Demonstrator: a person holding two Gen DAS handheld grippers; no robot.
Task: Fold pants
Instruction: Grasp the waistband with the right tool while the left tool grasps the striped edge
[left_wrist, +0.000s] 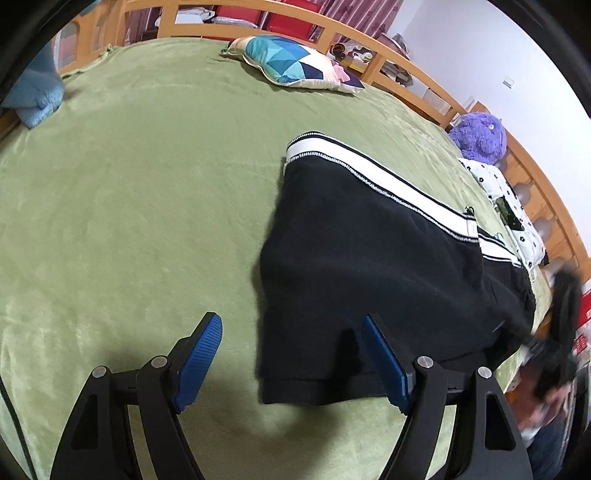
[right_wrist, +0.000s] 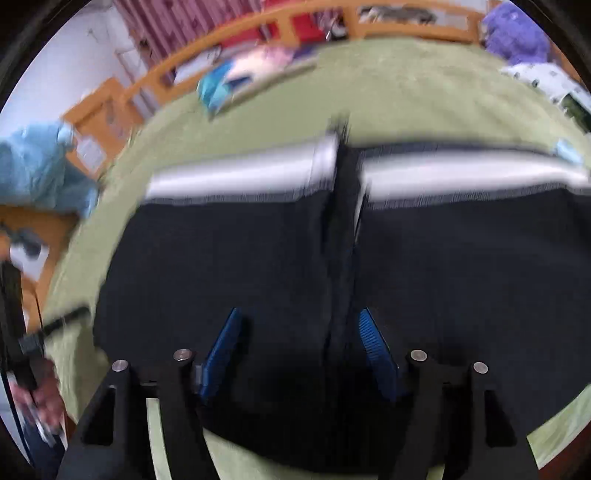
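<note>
Hovering both grippers spread and empty — left (left_wrist: 291, 363) at the hem, right (right_wrist: 297, 352) over the pants (left_wrist: 373, 266), flat on the bed (left_wrist: 129, 206). Risk: pinching one layer only — fold skews.

The left claw (left_wrist: 291, 354) hangs with its two blue-padded fingers (left_wrist: 201, 354) spread wide, nothing between them. The right claw (right_wrist: 301, 350) is likewise parted, its blue pads (right_wrist: 373, 343) well apart and gripping nothing. The right wrist view is blurred. A hand (right_wrist: 40, 402) shows at its lower left edge.
</note>
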